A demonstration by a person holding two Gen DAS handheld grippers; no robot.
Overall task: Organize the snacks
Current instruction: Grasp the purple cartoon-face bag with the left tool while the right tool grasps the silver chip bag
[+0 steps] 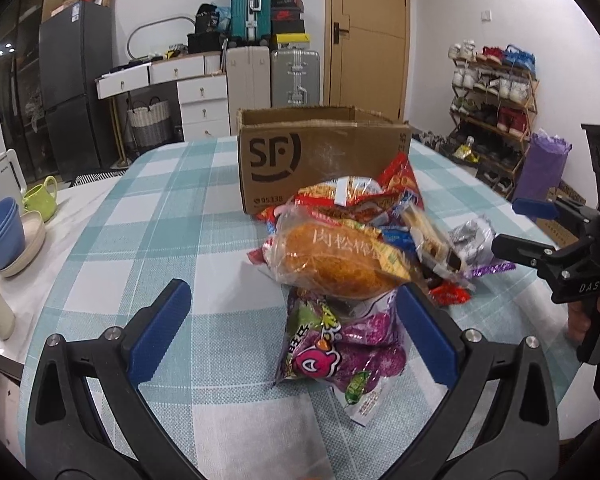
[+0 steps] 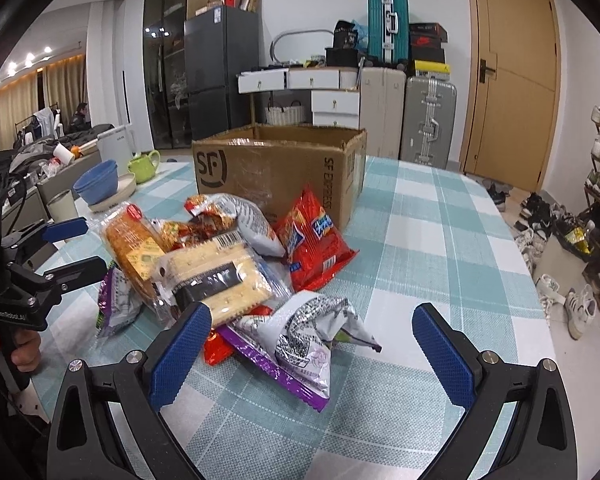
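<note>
Snacks: a loose heap of packets [image 2: 236, 264] lies on the checked surface [image 1: 148, 240], just in front of the open SF carton [image 1: 320, 160], touching or nearly touching its front wall.
Left claw [image 1: 292, 336]: spread wide, holding nothing. The purple sweet bag [image 1: 340, 344] lies between its 2 fingers, nearer my right-hand pad, which appears to touch or overlap the bag's edge.
Long axis, purple bag: runs roughly away from me toward the carton, in line with the fingers.
Bread packet [image 1: 332, 264]: rests on the far end of that bag, just beyond the fingertips.
Right claw [image 2: 312, 344]: spread wide, holding nothing. The crumpled silver-and-purple packet [image 2: 308, 340] lies between its fingers; the cracker pack [image 2: 220, 276] sits just past my left-hand pad.
Nearer arm: each claw has 1 packet within its span; the left looks better aligned.
Carton: straight ahead of both claws, beyond the heap; its contents cannot be seen.
Judgement: sorting not yet begun.
</note>
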